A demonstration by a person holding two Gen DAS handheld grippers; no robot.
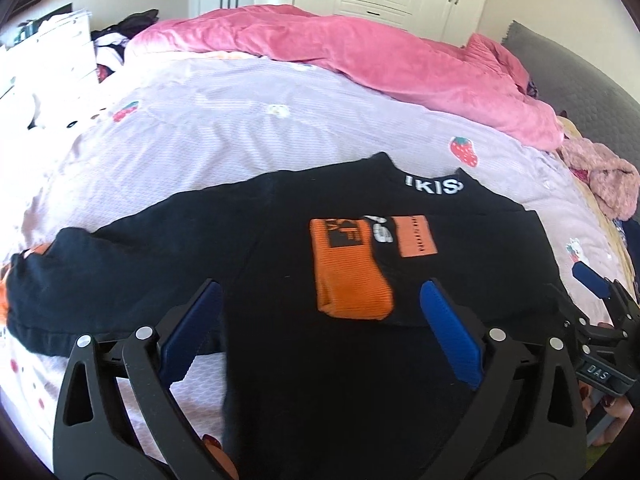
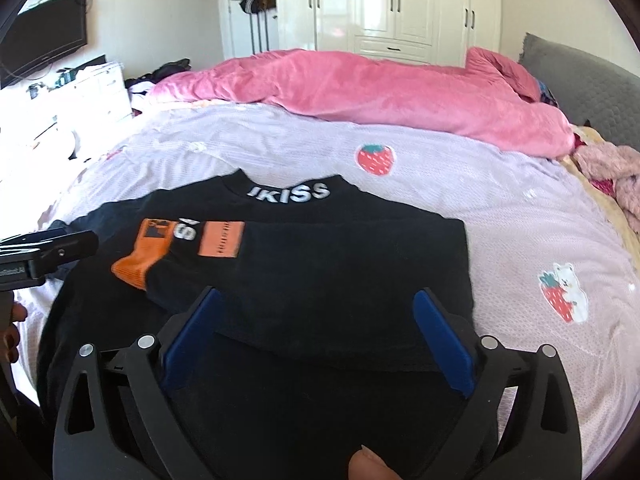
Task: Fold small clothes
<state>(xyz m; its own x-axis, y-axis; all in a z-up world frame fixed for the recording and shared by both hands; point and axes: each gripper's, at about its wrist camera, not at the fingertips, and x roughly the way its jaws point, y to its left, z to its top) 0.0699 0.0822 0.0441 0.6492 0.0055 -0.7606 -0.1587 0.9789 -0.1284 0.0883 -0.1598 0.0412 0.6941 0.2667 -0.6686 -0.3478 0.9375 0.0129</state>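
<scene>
The left gripper [image 1: 320, 300] is standing with its jaws spread wide, its blue pads [image 1: 450, 330] clear of the fabric and nothing lying gripped between them; it is hovering over the near part of a black top [image 1: 280, 248], which is lying spread on the bed directly ahead of it. The right gripper [image 2: 318, 308] is showing the same condition: jaws wide apart, blue pads [image 2: 442, 340] pressing on nothing, the dark cloth lying loose below and between them. In the left wrist view the right gripper is appearing at the far right edge, just beside the garment's right side; in the right wrist view the left gripper is sitting at the left edge, with fingers of the person's hand [image 2: 12, 328] showing below it. Just ahead of both grippers, one side of the black top is lying folded inward across the chest, its orange cuff [image 1: 352, 284] resting on the front beside an orange printed patch [image 1: 416, 236]. Beyond that, the collar is carrying white lettering [image 2: 290, 192] and is pointing away from the grippers. The other sleeve is stretching out to the left of the left gripper. The garment is resting on a pale lilac sheet [image 2: 480, 208] printed with strawberries, and farther off a pink quilt [image 2: 360, 88] is lying bunched across the bed, with white wardrobes [image 2: 392, 4] standing behind it
</scene>
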